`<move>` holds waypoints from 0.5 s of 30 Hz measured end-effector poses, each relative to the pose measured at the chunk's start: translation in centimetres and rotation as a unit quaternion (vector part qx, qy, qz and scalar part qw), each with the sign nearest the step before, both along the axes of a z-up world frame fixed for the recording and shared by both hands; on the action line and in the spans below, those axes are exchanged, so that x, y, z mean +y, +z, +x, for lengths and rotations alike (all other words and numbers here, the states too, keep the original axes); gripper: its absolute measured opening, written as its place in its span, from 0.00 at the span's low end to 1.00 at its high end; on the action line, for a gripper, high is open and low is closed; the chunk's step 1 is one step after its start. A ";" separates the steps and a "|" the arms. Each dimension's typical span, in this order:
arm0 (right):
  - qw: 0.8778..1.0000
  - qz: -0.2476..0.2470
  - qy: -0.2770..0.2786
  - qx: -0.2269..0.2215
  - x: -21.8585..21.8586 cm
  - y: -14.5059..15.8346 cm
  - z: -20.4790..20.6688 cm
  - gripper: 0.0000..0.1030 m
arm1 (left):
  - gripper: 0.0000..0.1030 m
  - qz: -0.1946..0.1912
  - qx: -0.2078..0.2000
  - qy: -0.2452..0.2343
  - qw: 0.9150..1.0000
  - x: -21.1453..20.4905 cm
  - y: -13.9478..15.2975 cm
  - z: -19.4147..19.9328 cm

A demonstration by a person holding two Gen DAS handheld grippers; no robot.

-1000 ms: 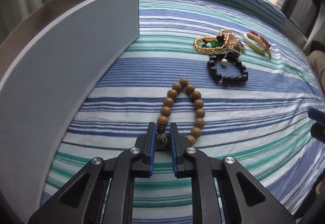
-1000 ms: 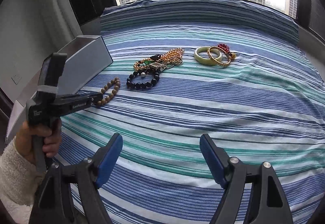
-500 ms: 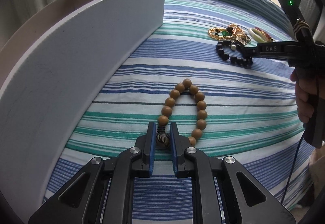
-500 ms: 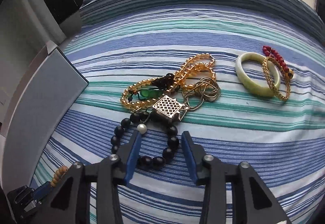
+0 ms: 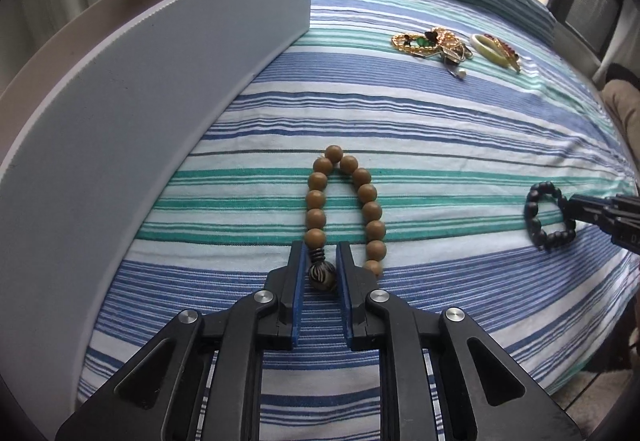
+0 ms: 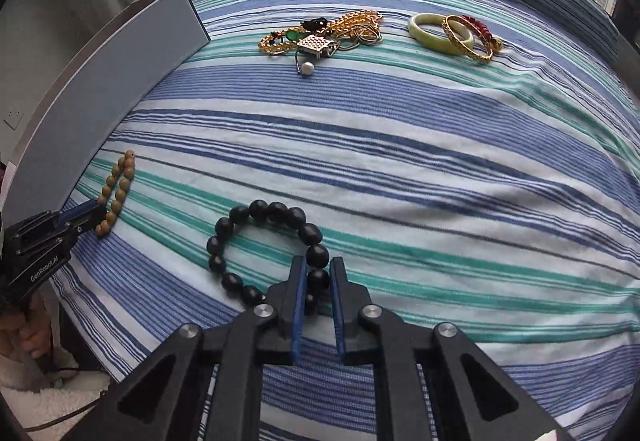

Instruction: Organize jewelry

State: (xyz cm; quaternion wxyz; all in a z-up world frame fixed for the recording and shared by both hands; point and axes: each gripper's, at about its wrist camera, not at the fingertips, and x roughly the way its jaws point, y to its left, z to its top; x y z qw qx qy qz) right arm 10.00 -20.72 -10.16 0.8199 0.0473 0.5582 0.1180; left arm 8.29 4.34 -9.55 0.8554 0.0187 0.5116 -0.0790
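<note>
My left gripper [image 5: 319, 261] is shut on the striped end bead of a brown wooden bead bracelet [image 5: 362, 193] that lies on the striped bedspread [image 5: 440, 121]. My right gripper [image 6: 318, 273] is shut on a black bead bracelet [image 6: 256, 241], seen at the right in the left wrist view [image 5: 548, 217]. The brown bracelet [image 6: 116, 193] and left gripper [image 6: 94, 215] show at the left of the right wrist view. A tangle of gold chains with a pearl [image 6: 320, 35] and a jade bangle with gold and red bracelets [image 6: 456, 31] lie farther back.
A grey-white open box [image 5: 140, 89] stands along the left of the bed, close to the brown bracelet; it also shows in the right wrist view [image 6: 120, 73]. A window with towers is beyond the bed.
My right gripper closed on the black bracelet and pulled it back from the gold tangle toward the near edge. My left gripper kept hold of the brown bracelet and drew it nearer along the box.
</note>
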 end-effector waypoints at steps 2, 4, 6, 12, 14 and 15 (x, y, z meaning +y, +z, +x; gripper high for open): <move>1.000 0.004 -0.015 -0.015 -1.0 0.5 -0.7 0.24 | 0.43 0.000 -0.002 0.004 1.000 0.4 0.4 -0.3; 0.999 0.016 -0.025 -0.035 -2.6 1.6 -1.3 0.34 | 0.46 -0.009 -0.007 0.008 1.000 1.4 1.1 -0.8; 0.999 0.012 -0.018 -0.041 -3.1 2.2 -1.4 0.34 | 0.47 -0.015 -0.006 0.009 1.000 2.3 1.5 -1.2; 0.999 0.006 0.010 -0.037 -2.8 2.1 -1.8 0.34 | 0.51 -0.034 0.003 0.010 0.999 4.2 1.7 -1.8; 0.999 0.011 0.013 -0.042 -2.4 2.3 -1.9 0.34 | 0.51 -0.046 0.013 0.019 0.999 4.4 1.3 -1.5; 0.999 0.016 0.018 -0.046 -2.2 2.6 -2.1 0.34 | 0.51 -0.050 0.016 0.020 0.998 4.1 1.2 -1.3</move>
